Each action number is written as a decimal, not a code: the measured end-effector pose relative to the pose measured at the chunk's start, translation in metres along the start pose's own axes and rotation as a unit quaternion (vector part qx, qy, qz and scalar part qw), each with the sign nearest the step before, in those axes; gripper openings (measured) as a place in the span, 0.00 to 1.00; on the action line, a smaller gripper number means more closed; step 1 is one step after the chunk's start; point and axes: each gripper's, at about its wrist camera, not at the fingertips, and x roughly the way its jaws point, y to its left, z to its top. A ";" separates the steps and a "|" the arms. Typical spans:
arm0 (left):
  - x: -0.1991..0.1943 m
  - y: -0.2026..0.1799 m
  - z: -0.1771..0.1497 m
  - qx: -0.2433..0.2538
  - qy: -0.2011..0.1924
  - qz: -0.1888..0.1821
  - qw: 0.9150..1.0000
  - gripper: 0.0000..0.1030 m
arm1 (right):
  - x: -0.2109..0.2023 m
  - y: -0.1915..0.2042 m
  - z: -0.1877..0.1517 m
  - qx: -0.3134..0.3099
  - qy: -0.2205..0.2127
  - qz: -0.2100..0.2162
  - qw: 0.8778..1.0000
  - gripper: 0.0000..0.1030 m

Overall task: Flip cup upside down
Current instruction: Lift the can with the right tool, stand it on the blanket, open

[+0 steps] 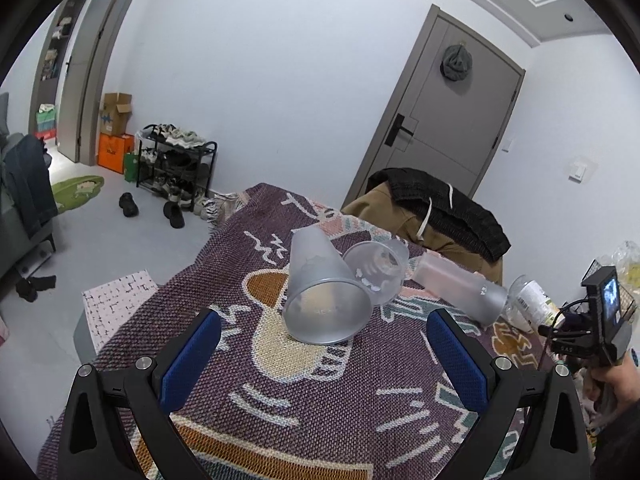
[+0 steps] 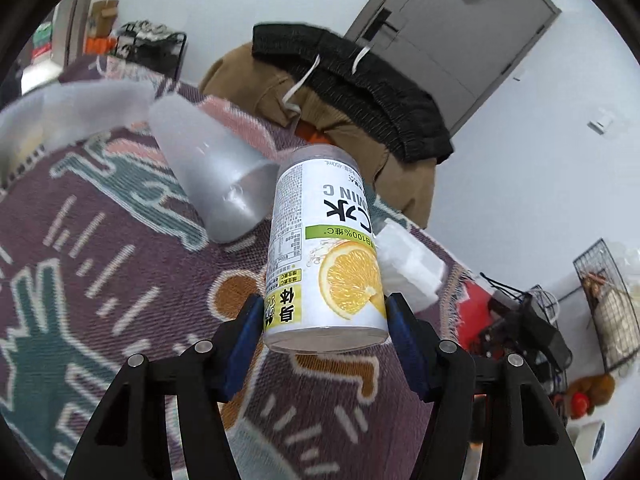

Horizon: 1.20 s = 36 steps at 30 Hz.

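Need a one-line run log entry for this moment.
right tongs: shut on lemon-label cup, print inverted | left tongs: open, empty | frosted cup: tilted on blanket

both grippers, left gripper (image 1: 324,344) and right gripper (image 2: 325,330), have glossy black angular arms, silver round screws and textured blue pads on the fingers (image 1: 192,354); a dark sleeve covers the wrist.

Lemon-label cup (image 2: 325,256), print inverted: "MIN C", "100%", "450mL", large Chinese characters. Right gripper (image 2: 324,320) clamps its base. Other markings beside the cup: illegible.
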 end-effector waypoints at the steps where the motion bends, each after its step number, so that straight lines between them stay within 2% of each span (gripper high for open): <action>1: -0.004 0.002 0.001 -0.002 -0.002 -0.001 1.000 1.00 | -0.010 0.000 0.001 0.008 -0.006 0.002 1.000 0.61; 9: -0.024 0.017 0.006 -0.001 -0.001 -0.001 1.000 1.00 | -0.085 0.016 0.004 0.049 -0.047 0.031 0.997 0.61; 11: -0.028 0.021 0.006 0.000 0.000 -0.003 1.000 1.00 | -0.103 0.023 0.004 0.051 -0.056 0.023 0.997 0.61; 20: -0.054 0.031 0.002 0.026 0.004 -0.043 0.999 1.00 | -0.183 0.064 -0.010 0.047 -0.107 0.042 0.992 0.61; 27: -0.075 0.024 -0.014 0.080 0.016 -0.093 0.992 1.00 | -0.222 0.095 -0.026 0.033 -0.127 0.059 0.990 0.61; 36: -0.093 0.020 -0.036 0.124 0.019 -0.119 0.985 1.00 | -0.249 0.134 -0.048 0.019 -0.139 0.090 0.986 0.61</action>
